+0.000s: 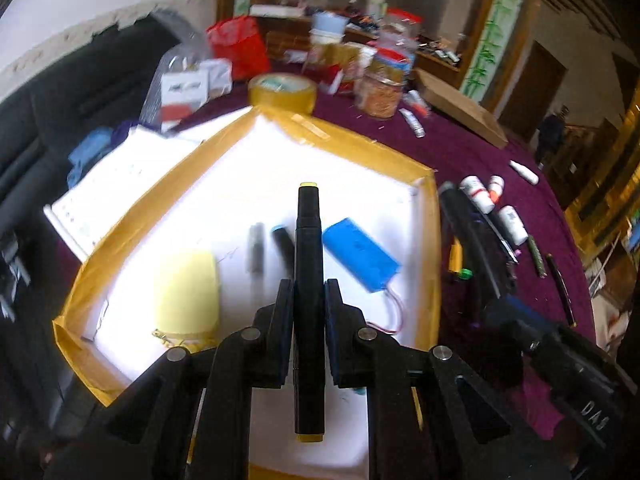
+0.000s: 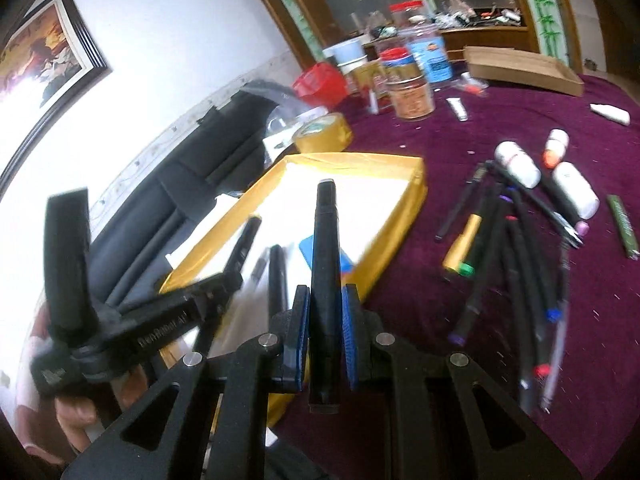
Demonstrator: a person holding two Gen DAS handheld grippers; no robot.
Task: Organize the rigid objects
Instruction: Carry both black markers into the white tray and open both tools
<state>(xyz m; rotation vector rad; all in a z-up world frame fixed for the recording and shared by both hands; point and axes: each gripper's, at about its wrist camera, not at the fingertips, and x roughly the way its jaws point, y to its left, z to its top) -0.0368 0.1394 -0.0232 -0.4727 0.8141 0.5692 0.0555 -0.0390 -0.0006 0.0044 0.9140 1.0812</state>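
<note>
My left gripper (image 1: pixel 308 292) is shut on a black marker with yellow ends (image 1: pixel 308 248), held above the white-floored, yellow-taped tray (image 1: pixel 430 240). In the tray lie a blue battery pack (image 1: pixel 360 254), a pale yellow block (image 1: pixel 188 292) and two dark pens (image 1: pixel 256 248). My right gripper (image 2: pixel 325 300) is shut on a black marker with a white tip (image 2: pixel 326 240), over the tray's near right edge (image 2: pixel 396 216). The left gripper body (image 2: pixel 160 320) shows at the left of the right wrist view. Several pens (image 2: pixel 516 264) lie on the purple cloth.
White bottles (image 2: pixel 520 168) and a gold marker (image 2: pixel 462 248) lie right of the tray. A tape roll (image 1: pixel 282 92), jars (image 1: pixel 378 88), a red bag (image 1: pixel 240 44) and a cardboard box (image 2: pixel 524 68) crowd the far side. A black sofa (image 2: pixel 192 184) is left.
</note>
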